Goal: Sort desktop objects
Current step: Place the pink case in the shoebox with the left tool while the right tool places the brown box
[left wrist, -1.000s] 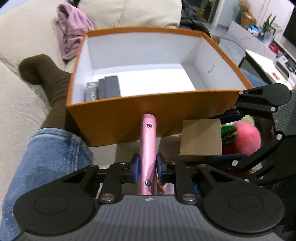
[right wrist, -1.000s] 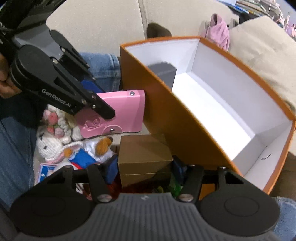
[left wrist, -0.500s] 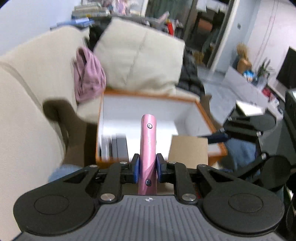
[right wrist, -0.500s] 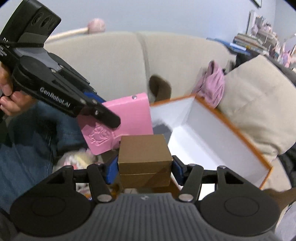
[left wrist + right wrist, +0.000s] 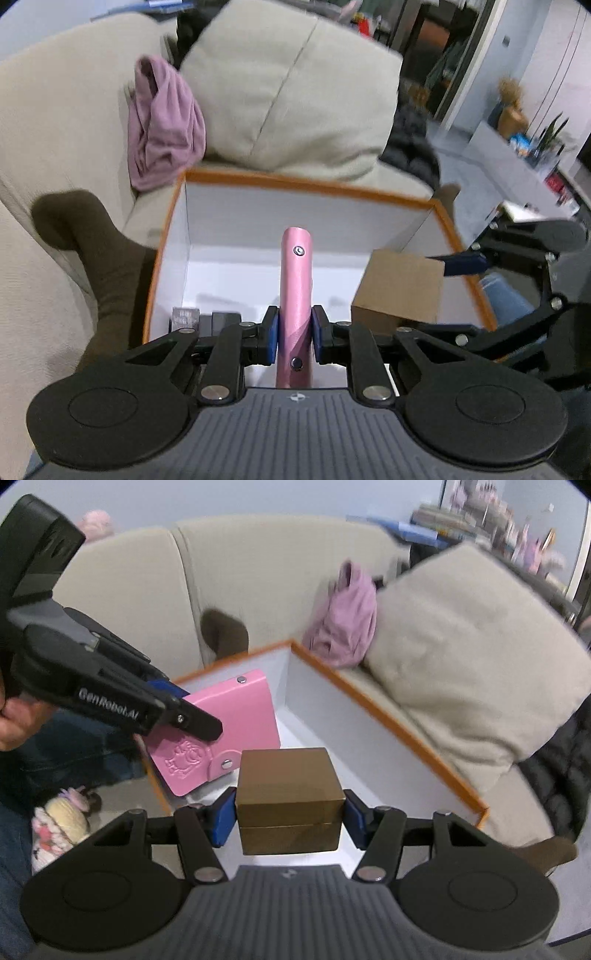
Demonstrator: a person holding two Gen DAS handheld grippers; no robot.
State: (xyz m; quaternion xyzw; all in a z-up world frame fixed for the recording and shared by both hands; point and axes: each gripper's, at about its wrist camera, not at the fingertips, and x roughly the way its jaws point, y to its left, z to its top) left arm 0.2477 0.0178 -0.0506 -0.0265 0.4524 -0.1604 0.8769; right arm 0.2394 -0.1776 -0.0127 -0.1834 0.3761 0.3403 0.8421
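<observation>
Left gripper clamped on flat pink snap wallet, right gripper clamped on small brown cardboard box, both above orange white-lined open box.

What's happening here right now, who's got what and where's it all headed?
A person is sorting items into the orange box on a sofa, with tongs in each hand. The left tongs are shut on a pink card holder, held on edge over the box's white inside. The right tongs are shut on a small brown box, also above the opening. Neither is released yet. A few dark items already lie in one corner, and a plush toy waits outside.
</observation>
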